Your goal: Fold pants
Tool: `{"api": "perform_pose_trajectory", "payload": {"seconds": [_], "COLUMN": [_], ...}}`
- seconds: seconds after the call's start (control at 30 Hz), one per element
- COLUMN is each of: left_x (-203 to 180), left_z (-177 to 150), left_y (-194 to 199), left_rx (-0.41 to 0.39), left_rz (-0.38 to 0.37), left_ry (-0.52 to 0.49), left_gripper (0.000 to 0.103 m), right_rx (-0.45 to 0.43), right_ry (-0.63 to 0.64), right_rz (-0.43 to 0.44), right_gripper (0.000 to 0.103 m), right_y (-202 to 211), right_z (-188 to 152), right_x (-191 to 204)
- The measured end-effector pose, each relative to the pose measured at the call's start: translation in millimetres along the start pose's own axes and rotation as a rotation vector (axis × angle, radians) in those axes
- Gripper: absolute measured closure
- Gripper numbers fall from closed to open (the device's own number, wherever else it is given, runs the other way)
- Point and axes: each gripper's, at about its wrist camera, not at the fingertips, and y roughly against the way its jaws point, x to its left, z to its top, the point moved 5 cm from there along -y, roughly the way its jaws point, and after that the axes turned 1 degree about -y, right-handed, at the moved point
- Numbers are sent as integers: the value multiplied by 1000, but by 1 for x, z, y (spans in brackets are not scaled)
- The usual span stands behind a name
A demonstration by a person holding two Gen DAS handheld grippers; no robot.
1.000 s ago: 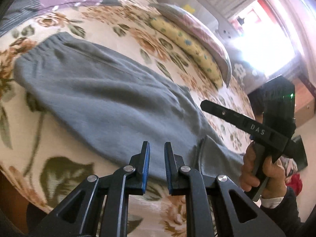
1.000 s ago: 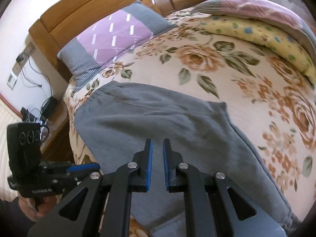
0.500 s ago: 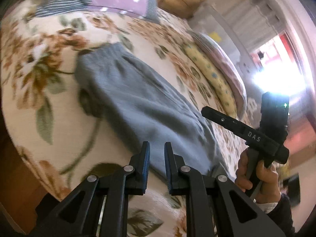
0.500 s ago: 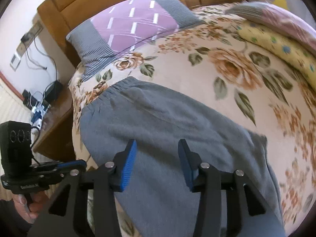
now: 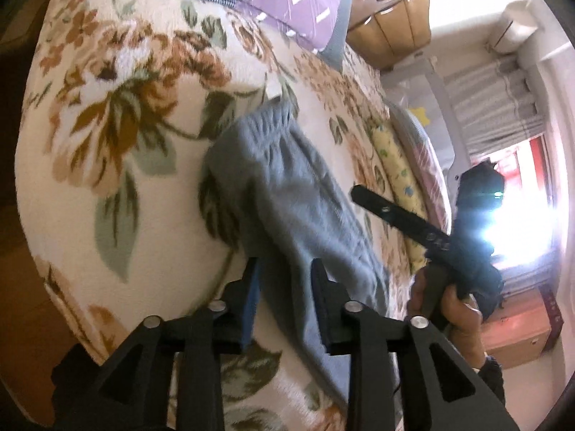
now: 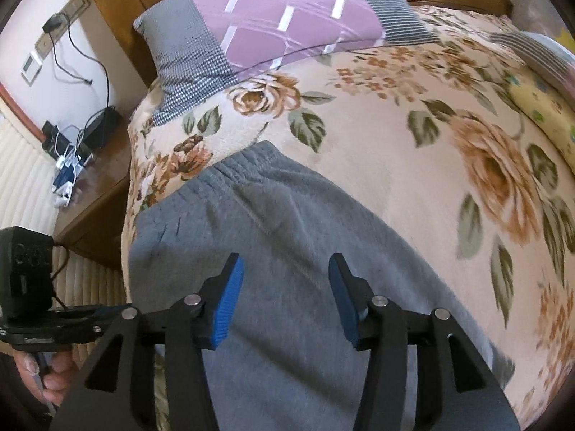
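Observation:
Grey sweatpants (image 5: 287, 194) lie flat on a floral bedspread (image 5: 107, 115), elastic waistband toward the pillow. In the right wrist view the pants (image 6: 294, 237) fill the lower middle. My left gripper (image 5: 285, 276) is open and empty, its fingers straddling the near edge of the pants by the bed's side. My right gripper (image 6: 284, 283) is open and empty, hovering over the pants below the waistband. The right gripper also shows from the side in the left wrist view (image 5: 431, 237), held in a hand.
A purple and grey pillow (image 6: 287, 21) leans on the wooden headboard (image 6: 107, 7). A folded yellow and pink quilt (image 5: 402, 179) lies along the bed's far side. A nightstand (image 6: 90, 179) with cables and chargers stands left of the bed.
Both grippers have opened from nearly shut. Both have moved along the pants toward the waistband end; the left one now sits at the pants' near edge.

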Motion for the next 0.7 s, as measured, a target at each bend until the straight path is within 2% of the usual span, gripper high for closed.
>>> {"api": "perform_pose_trajectory", "payload": {"seconds": [0.07, 0.3, 0.43, 0.7], "left_x": [1, 21, 30, 36], "left_z": [7, 20, 21, 30], "left_y": [-2, -15, -31, -45], "left_rx": [-14, -41, -13, -23], "left_rz": [19, 101, 89, 52], "left_ry": [14, 95, 131, 156], "left_gripper": [63, 60, 59, 56], "right_rx": [8, 22, 52, 152], "right_ry": [11, 32, 58, 98], "right_rz": [-1, 19, 39, 132], "right_gripper": [52, 50, 45, 44], "right_y": [-6, -26, -43, -94], "right_z": [9, 43, 60, 81], "right_x": [-1, -4, -4, 0]}}
